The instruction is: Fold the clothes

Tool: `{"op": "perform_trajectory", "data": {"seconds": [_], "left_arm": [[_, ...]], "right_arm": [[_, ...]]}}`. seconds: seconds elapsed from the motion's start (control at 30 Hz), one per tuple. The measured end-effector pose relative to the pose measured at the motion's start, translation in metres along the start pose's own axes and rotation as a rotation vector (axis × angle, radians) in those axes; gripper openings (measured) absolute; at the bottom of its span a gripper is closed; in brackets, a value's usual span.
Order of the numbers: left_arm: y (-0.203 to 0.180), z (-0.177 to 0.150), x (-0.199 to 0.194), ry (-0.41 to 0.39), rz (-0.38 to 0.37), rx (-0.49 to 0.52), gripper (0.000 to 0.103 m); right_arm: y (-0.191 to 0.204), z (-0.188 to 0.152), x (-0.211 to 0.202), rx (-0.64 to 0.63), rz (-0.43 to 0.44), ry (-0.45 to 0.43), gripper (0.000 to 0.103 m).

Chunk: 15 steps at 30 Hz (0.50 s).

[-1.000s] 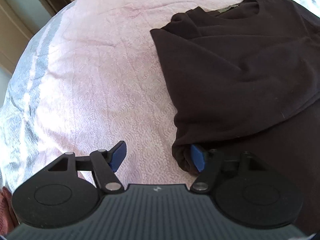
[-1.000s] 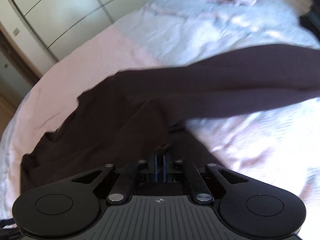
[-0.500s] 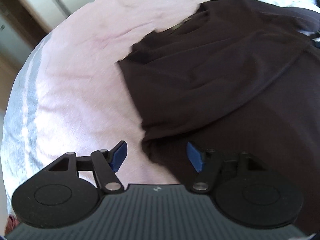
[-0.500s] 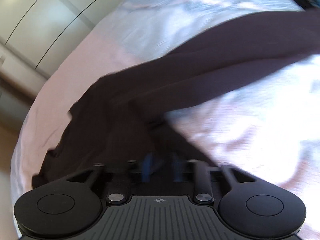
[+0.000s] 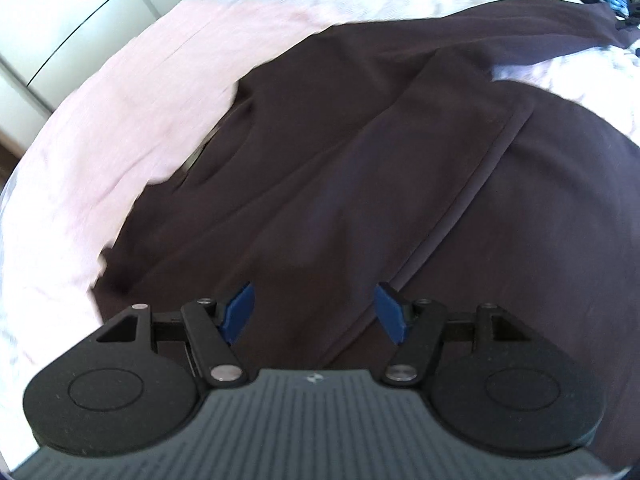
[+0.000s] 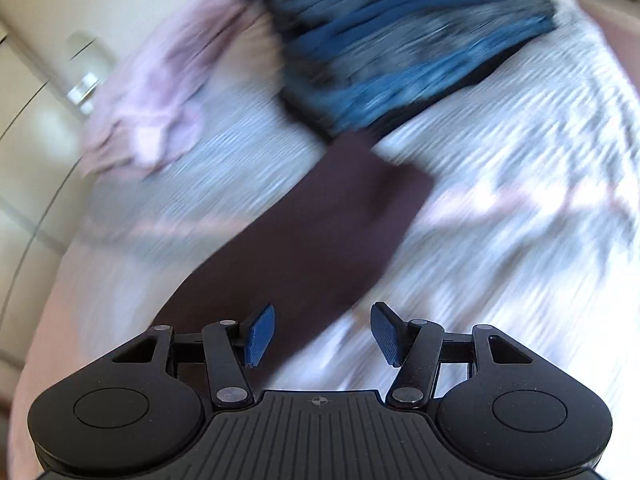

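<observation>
Pale pink quilted bed cover (image 5: 152, 92) spans both views beyond the fingers. Dark brown long-sleeved garment (image 5: 360, 168) lies spread on it, ahead of and beneath the left gripper (image 5: 315, 313), whose blue-padded fingers (image 5: 239, 312) stand apart, holding nothing. One brown sleeve (image 6: 312, 232) extends ahead of the right gripper (image 6: 323, 334), likewise spread and empty. Blurred stack of blue folded clothes (image 6: 400, 40) sits beyond the sleeve end.

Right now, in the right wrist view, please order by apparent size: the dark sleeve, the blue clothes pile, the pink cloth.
1. Blue clothes pile and dark sleeve: they look alike in area; blur and the sleeve's nearness leave this unsure.
2. Pink cloth: clearly smallest.
</observation>
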State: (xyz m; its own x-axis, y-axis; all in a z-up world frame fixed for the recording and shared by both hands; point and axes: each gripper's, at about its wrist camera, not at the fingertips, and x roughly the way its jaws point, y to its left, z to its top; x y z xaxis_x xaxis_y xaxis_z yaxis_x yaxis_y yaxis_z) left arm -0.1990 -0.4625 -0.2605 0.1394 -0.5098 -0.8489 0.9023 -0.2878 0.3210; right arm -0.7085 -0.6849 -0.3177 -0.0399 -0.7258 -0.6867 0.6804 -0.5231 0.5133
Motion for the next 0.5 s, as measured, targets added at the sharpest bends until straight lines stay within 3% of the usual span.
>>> {"op": "perform_trajectory", "data": {"seconds": [0.17,0.33,0.37,0.4,0.5], "left_arm": [[-0.016,0.025,0.019,-0.001,-0.041,0.053,0.064],[-0.023,0.044,0.028,-0.016,-0.071,0.061,0.064],[-0.023,0.047,0.029,-0.019,-0.076,0.064,0.064],[-0.023,0.049,0.03,-0.023,-0.081,0.066,0.064],[-0.02,0.052,0.029,-0.035,-0.097,0.065,0.064]], "right_arm": [[-0.027,0.03,0.022,0.069,0.009,-0.044,0.057],[-0.036,0.039,0.027,0.113,0.055,-0.052,0.055],[-0.032,0.04,0.023,0.1,0.06,-0.054,0.028],[-0.027,0.04,0.018,0.085,0.064,-0.055,0.013],[-0.008,0.041,0.004,0.033,0.086,-0.052,0.01]]}}
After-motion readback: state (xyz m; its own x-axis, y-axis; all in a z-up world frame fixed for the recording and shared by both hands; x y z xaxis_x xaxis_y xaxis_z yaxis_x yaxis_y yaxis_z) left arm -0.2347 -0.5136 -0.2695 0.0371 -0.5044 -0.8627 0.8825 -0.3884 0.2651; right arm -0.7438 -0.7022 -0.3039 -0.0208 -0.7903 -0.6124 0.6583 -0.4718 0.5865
